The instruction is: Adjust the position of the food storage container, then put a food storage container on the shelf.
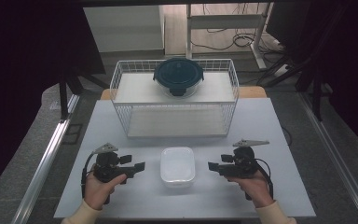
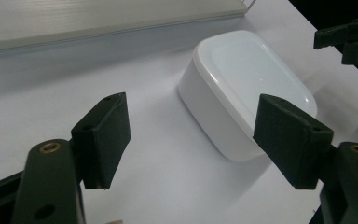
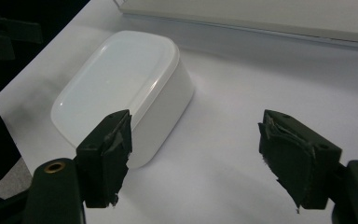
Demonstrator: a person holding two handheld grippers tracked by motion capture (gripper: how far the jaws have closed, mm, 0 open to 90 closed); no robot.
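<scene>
On white table (image 1: 121, 191), lidded white box (image 1: 177, 166) between left gripper (image 1: 138, 166) and right gripper (image 1: 213, 166), both agape, empty, clear of its sides

Two forearms in cream sleeves enter from the bottom edge of the high view, each hand wrapped around a black gripper. The left hand (image 1: 98, 189) sits at lower left, its left gripper (image 1: 140, 166) pointing toward the frame's centre, jaws standing wide apart with nothing between the pads. At lower right, the right hand (image 1: 254, 186) mirrors it, the right gripper (image 1: 213, 166) aimed inward, jaws likewise spread and empty. A grey three-cornered plate tops each gripper, and a dark cable loops down beside each wrist.
</scene>
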